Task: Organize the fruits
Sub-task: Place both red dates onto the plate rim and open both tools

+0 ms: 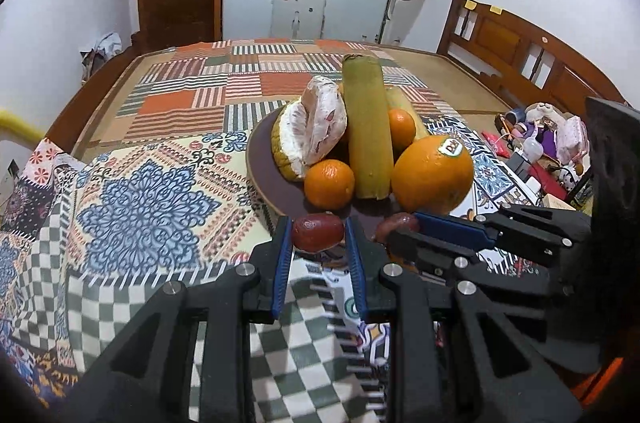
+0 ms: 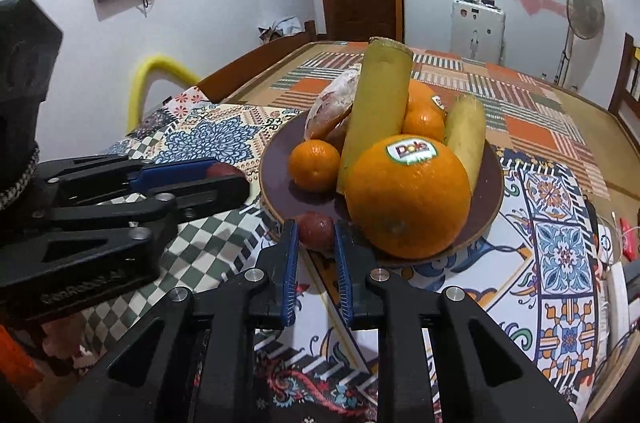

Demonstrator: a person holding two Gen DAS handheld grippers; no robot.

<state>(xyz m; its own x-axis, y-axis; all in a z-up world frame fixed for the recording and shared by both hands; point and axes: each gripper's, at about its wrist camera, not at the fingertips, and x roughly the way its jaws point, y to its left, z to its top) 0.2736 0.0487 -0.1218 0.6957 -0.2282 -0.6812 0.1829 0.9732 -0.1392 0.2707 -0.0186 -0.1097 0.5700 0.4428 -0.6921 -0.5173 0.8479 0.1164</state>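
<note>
Patterned cloths spread over the desk, brown plate sitting in the middle, piled with fruit. Peeled pomelo leaning at the back left, long green stalk propped across the heap, small mandarin up front, big stickered orange at the near edge. Left hand-held gripper narrowed down on a small dark red fruit, blue pads pressing both sides, just short of the plate rim. Right hand-held gripper likewise clamped on a second red fruit, right at the rim, beside the big orange. Both held just beside each other, low over the cloth
</note>
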